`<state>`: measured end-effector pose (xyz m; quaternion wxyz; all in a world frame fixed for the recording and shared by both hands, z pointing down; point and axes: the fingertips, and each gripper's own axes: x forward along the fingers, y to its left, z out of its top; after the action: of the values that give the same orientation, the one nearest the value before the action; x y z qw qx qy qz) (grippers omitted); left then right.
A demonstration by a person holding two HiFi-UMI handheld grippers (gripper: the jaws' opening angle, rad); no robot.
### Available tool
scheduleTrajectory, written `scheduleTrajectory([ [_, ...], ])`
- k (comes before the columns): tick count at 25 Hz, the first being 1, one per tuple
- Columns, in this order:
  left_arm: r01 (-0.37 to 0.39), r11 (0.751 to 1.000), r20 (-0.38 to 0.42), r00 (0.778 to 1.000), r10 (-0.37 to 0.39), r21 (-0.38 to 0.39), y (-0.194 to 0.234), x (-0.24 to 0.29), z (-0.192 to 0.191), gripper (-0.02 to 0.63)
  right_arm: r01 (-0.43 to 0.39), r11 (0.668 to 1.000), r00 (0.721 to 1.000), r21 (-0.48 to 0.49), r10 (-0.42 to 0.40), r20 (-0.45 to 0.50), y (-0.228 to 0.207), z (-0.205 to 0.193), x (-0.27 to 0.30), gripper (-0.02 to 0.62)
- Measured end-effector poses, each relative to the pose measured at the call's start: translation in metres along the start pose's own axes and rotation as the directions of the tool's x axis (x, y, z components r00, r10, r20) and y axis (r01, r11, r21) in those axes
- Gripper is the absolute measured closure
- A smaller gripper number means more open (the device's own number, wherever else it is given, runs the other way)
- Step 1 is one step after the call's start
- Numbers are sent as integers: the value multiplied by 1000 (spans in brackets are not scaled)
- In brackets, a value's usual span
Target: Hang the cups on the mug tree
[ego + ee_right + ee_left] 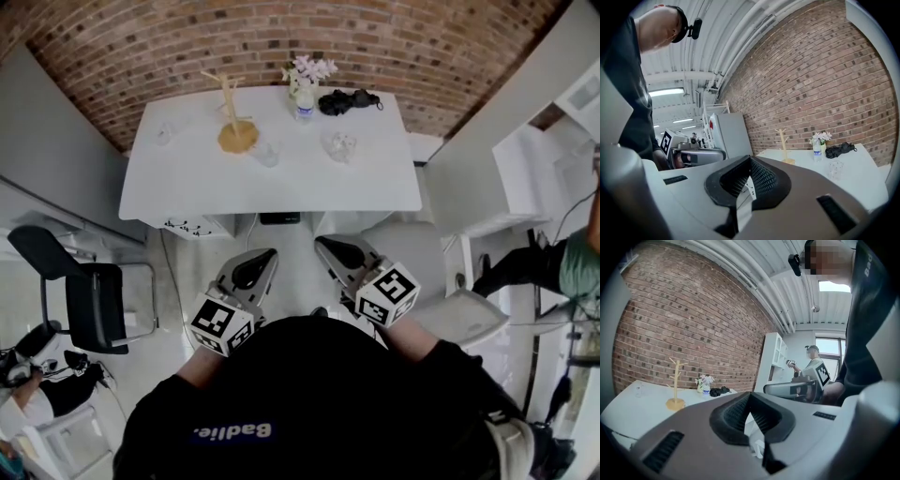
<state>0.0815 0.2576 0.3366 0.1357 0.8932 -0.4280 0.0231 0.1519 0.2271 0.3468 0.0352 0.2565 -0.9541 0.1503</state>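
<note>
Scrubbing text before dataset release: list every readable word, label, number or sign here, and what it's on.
"Badlie." - blue print on the person's black shirt, head view; the last letters are uncertain.
"Ba" - the same print, cut off at the frame edge, left gripper view.
Left gripper and right gripper: black-and-white square markers only, no letters or digits.
Bottle label on the table: too small to read.

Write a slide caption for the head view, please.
Left gripper and right gripper, both shut, face table with bare mug tree.
</note>
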Motion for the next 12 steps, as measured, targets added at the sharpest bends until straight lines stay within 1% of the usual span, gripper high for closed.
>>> scheduleTrajectory([
  [3, -47, 999, 3, 999, 47, -4, -8, 9, 0, 610, -24, 1000, 1000, -1, 24, -4, -17, -2, -12, 566],
  [6, -87, 996, -15, 996, 86, -10, -12, 19, -8, 609, -33, 999, 999, 11, 33, -7, -32, -7, -20, 566],
  [9, -98, 995, -13, 995, 98, 2, -11, 28, -9, 609, -41, 999, 999, 13, 41, -14, -42, -10, -21, 566],
  [12, -95, 995, -1, 995, 95, 3, -4, 33, -11, 609, -40, 999, 999, 9, 40, -19, -47, -13, -15, 566],
])
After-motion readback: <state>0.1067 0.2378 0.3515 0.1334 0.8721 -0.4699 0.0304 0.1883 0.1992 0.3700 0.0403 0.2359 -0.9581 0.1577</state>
